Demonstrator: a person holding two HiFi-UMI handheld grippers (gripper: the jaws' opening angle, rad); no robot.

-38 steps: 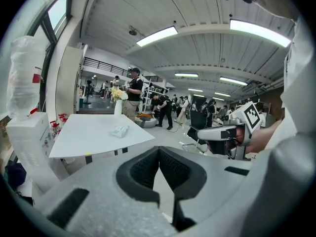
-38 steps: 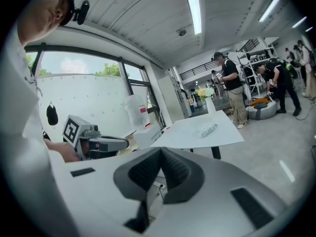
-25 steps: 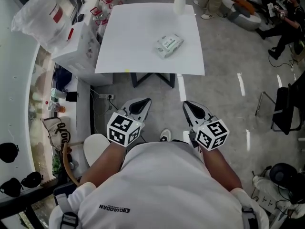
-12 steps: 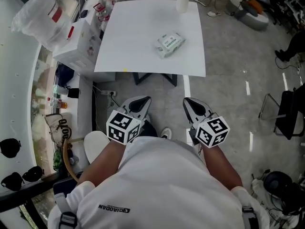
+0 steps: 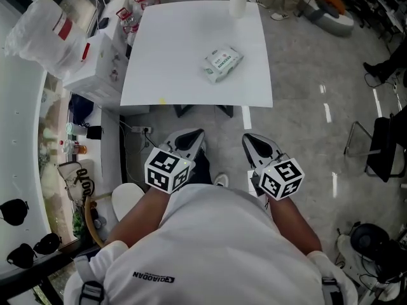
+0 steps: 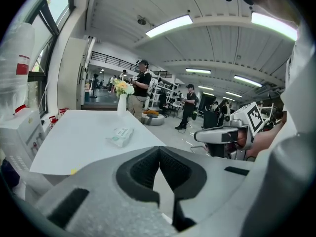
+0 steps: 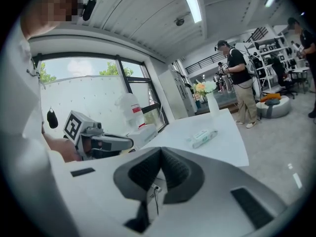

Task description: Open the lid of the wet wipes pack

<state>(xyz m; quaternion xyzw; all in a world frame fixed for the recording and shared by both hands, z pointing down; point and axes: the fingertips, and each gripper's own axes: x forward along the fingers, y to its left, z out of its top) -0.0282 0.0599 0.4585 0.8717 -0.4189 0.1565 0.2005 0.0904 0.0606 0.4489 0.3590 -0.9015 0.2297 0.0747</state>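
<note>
The task is at the approach step, with nothing touched yet. The wet wipes pack [image 5: 223,63] lies flat on the white table [image 5: 172,75], right of the table's middle and well apart from both grippers, which hang over the floor on the near side of the table's edge. The left gripper [image 5: 189,138] has its jaws together with nothing between them. The right gripper [image 5: 257,146] is the same, jaws met and empty.

The pack's printed top faces up. Its long axis runs on a diagonal, from the near left to the far right, so neither end squares up with the table edge. The lid flap should sit on that top face, but it is too small here to tell which way it hinges.

The next move likely calls for bringing both grippers forward over the table and parting the jaws. One gripper would steady the pack while the other catches the flap's free edge and lifts it.
</note>
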